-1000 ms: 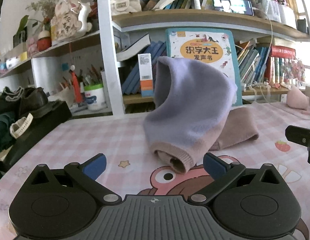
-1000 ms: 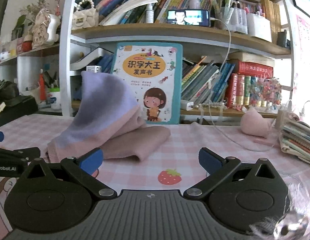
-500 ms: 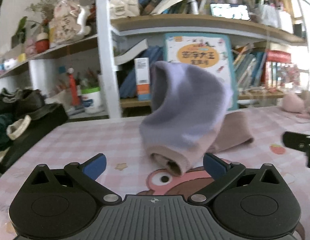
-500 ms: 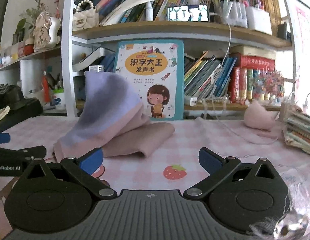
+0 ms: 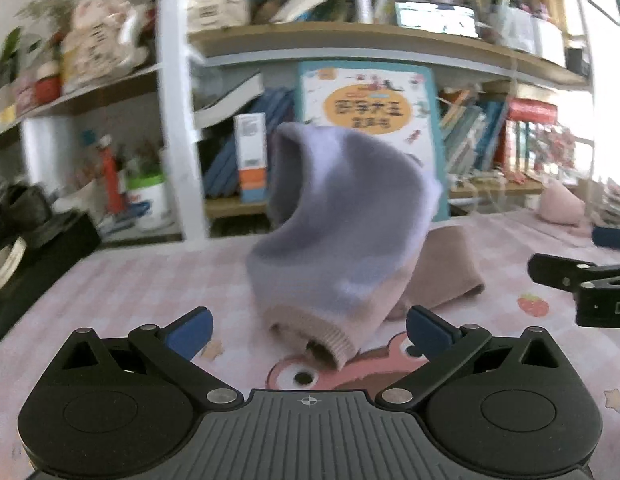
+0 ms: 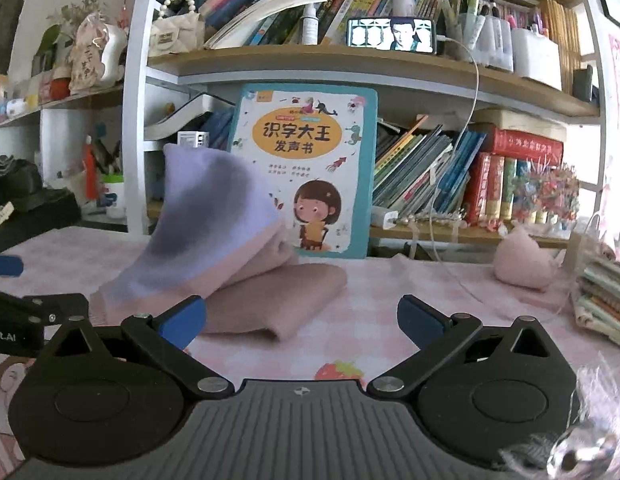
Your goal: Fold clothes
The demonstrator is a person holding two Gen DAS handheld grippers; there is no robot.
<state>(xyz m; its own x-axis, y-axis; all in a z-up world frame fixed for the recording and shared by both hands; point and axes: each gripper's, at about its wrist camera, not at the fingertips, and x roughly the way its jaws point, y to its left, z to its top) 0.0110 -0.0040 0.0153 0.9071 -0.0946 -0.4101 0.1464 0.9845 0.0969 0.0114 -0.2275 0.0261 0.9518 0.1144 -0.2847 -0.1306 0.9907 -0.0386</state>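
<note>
Pink checked tablecloth (image 6: 373, 312) before crowded bookshelves (image 6: 349, 60)

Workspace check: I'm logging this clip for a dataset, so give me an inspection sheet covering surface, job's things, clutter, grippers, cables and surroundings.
Surface: tablecloth, pink check with strawberry and cartoon prints.
Job's things: sock, lilac with pink cuff, humped up, cuff end on the cloth; pink sock lying beside it, touching.
Clutter: pink lump far right; paper stack at right edge.
Grippers: left hand-held gripper open, sock cuff just ahead; right hand-held gripper open, holding nothing.
Cables: white cable hanging from shelf phone to the table.
Surroundings: bookshelf; children's book standing behind socks.
</note>
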